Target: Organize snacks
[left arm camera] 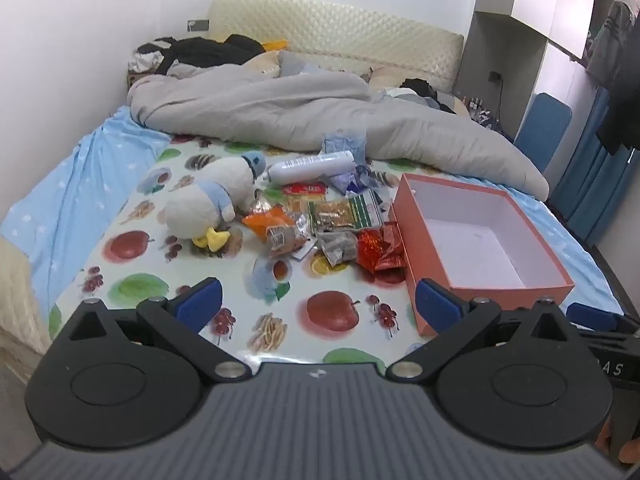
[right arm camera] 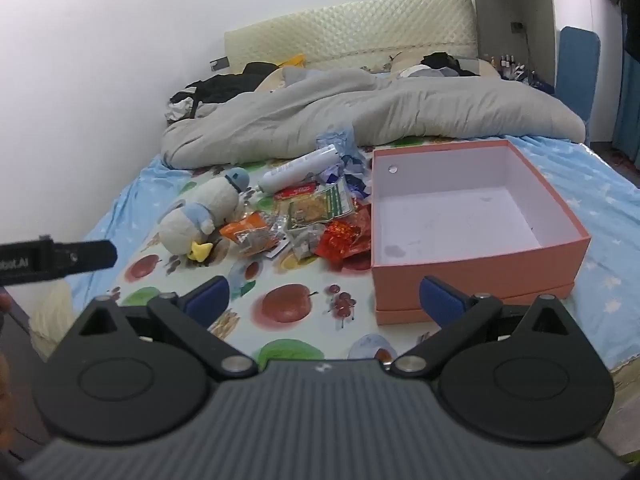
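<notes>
Left wrist view: the left gripper (left arm camera: 318, 304) hangs with fingers spread and empty over the fruit-print sheet (left arm camera: 332, 312) on the bed. The snack packets (left arm camera: 320, 224) lie heaped mid-bed, touching the left wall of the empty pink box (left arm camera: 496, 292); a plush duck (left arm camera: 208, 204) sits left of them.

Right wrist view: the right gripper (right arm camera: 324, 300) is likewise spread and empty, near the box (right arm camera: 472, 276). The red packet (right arm camera: 344, 238) is nearest the box (probably the easiest first pick); pinch one edge so neighbours stay put.

Home bedroom: bed (left arm camera: 80, 168) w/ padded headboard (left arm camera: 340, 36), rumpled grey duvet (left arm camera: 280, 112), plush toy (left arm camera: 204, 204), clothes hanging on rail (left arm camera: 612, 52) at right.
</notes>
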Demonstrator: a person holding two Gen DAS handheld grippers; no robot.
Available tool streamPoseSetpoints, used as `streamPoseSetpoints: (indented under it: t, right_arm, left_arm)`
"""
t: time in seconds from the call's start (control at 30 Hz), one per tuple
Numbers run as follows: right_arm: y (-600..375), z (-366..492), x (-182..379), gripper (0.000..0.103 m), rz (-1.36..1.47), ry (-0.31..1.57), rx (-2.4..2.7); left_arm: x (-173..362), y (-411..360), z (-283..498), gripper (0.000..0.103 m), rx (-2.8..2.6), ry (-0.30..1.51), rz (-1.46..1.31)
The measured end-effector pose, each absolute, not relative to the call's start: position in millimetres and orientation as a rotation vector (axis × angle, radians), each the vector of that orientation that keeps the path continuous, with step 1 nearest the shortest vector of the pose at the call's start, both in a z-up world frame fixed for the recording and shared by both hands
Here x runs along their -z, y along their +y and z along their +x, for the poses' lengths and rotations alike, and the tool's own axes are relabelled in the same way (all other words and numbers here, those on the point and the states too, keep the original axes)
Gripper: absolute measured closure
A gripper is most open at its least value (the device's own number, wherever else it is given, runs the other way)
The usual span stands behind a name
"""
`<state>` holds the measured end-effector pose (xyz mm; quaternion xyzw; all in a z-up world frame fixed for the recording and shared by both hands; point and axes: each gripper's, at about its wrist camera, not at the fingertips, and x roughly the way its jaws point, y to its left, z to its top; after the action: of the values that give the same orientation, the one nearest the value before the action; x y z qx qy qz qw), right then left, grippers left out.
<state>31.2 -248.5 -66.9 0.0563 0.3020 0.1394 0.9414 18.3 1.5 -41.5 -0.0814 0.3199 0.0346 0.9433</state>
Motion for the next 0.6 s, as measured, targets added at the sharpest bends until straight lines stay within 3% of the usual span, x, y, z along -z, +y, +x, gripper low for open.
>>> streamPoseSetpoints:
  t: [0.6]
  right_arm:
    - [-244.9,31.5,76.6,0.0,0.109,0.618,-0.246]
  left_arm:
    - [50.8,8.7,24.2,0.0,-0.032,0.663,-0.172]
